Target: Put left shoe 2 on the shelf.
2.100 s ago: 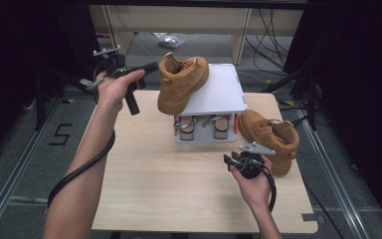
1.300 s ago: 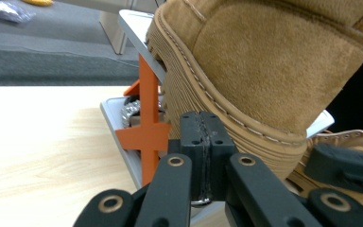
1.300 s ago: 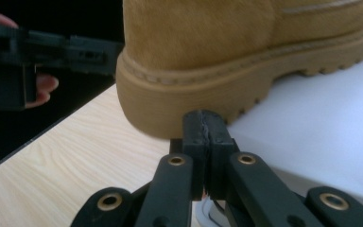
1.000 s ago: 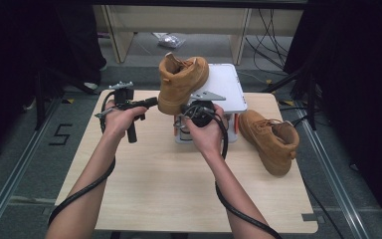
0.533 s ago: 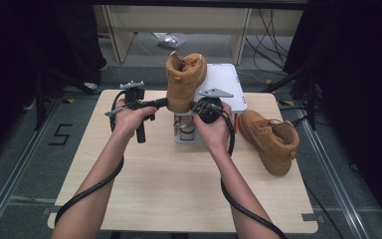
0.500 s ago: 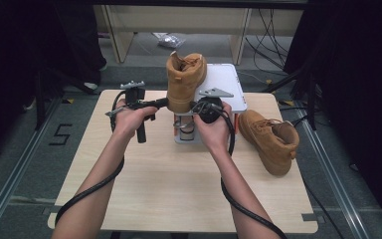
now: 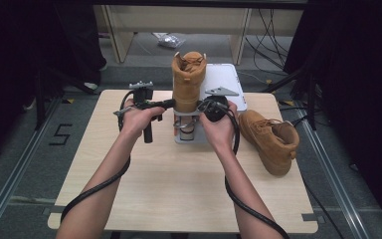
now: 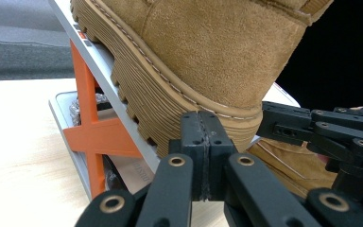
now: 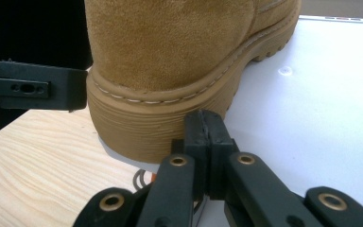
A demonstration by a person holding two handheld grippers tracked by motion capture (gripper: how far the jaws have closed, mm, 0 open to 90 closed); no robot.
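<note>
From the high view, a tan suede boot (image 7: 189,79) stands on the sloped white top of a shoe rack (image 7: 226,82) on the wooden bench (image 7: 179,184), heel toward the person. The left tongs (image 7: 173,103) and right tongs (image 7: 205,105) flank that heel. A second boot (image 7: 271,139) lies at the right.

In the left gripper view, the left tongs (image 8: 201,124) are pressed together, empty, at the boot's (image 8: 208,52) heel sole.

In the right gripper view, the right tongs (image 9: 203,124) are likewise closed on nothing beside the heel (image 9: 142,127).

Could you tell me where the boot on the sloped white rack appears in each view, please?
High view: the boot stands top centre on the rack, heel toward the person.
Left gripper view: it spans the upper frame; heel sole above the shut jaws.
Right gripper view: heel at top centre, above the jaws.
Shared landmark: the boot's ribbed heel sole.
</note>
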